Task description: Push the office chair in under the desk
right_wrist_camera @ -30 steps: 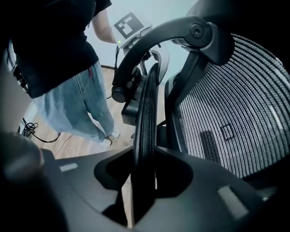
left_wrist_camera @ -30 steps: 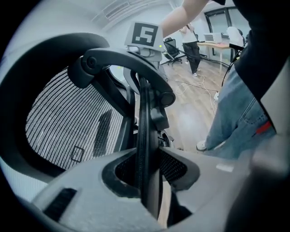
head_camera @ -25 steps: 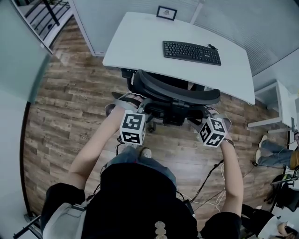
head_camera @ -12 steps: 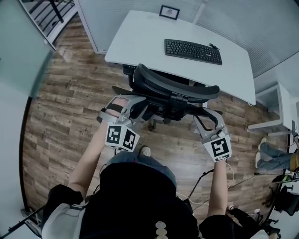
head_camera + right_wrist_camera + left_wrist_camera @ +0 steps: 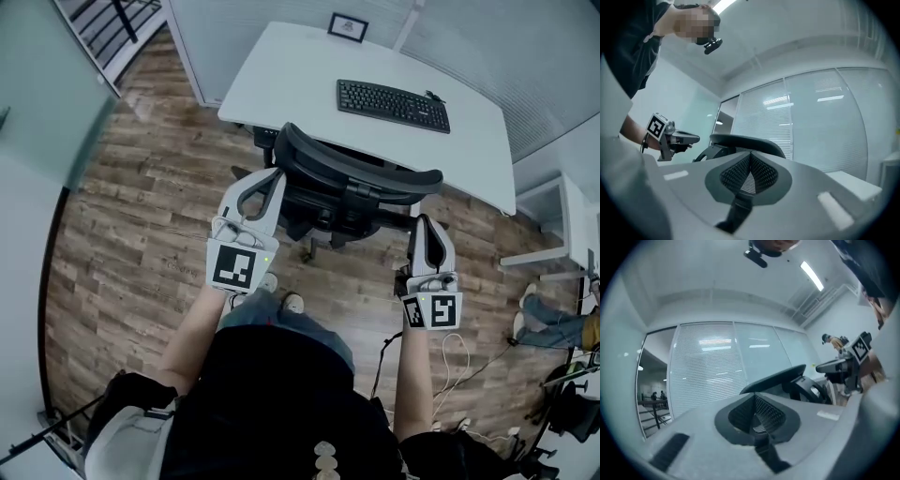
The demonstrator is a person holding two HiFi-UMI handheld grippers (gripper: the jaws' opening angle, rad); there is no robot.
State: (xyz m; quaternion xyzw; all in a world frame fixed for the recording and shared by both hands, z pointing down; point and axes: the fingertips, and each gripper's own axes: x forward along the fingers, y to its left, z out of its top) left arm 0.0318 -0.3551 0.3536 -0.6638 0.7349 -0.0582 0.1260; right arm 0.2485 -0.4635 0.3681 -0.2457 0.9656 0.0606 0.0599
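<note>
Office chair [image 5: 356, 178] sits partly under the white counter [image 5: 281, 75] (a keyboard [image 5: 394, 105] lies on top); left gripper [image 5: 272, 180] and right gripper [image 5: 423, 223], both clenched empty, flank its backrest.

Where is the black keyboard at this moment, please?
In the head view, the keyboard lies on the right half of the white desk, beyond the office chair, with a small picture frame at the desk's far edge to its left.

Matt black plastic office chair [image 5: 361, 180], smooth white desk [image 5: 291, 75], wood-grain plank floor [image 5: 122, 225], black plastic keyboard [image 5: 394, 105]
</note>
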